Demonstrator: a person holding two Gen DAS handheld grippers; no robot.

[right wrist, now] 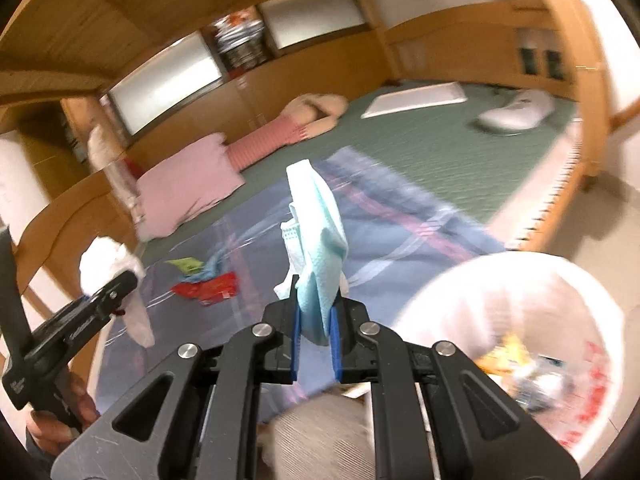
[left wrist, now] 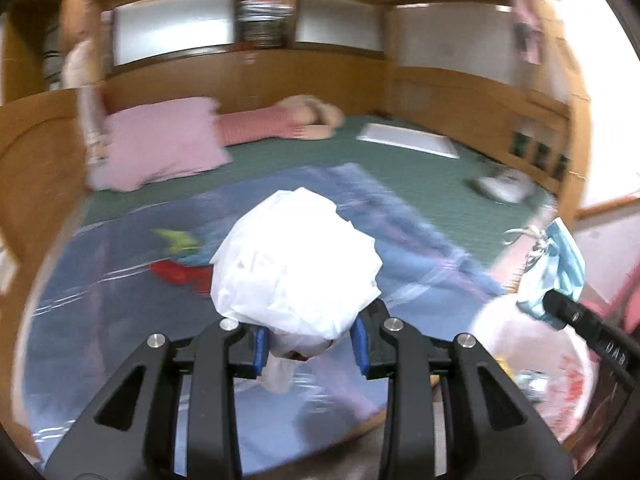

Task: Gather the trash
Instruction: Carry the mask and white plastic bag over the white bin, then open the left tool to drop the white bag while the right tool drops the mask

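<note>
My left gripper (left wrist: 309,347) is shut on a crumpled white plastic bag (left wrist: 298,268), which bulges above its blue pads; the right wrist view shows that gripper (right wrist: 116,286) at the left with the white bag (right wrist: 110,264) in it. My right gripper (right wrist: 316,344) is shut on a light blue face mask (right wrist: 320,236) that stands up from the pads; the mask (left wrist: 560,268) also shows at the right of the left wrist view. Red and green wrappers (right wrist: 204,282) lie on the blue plaid blanket (right wrist: 400,216). A white trash bin (right wrist: 532,320) holding scraps sits at lower right.
A pink pillow (right wrist: 188,188), a striped plush toy (right wrist: 296,124), a white flat board (right wrist: 416,100) and a white device (right wrist: 516,114) lie on the green mattress (right wrist: 460,152). A wooden bed frame (right wrist: 592,120) and panelled walls surround it. A hand (right wrist: 68,404) holds the left gripper.
</note>
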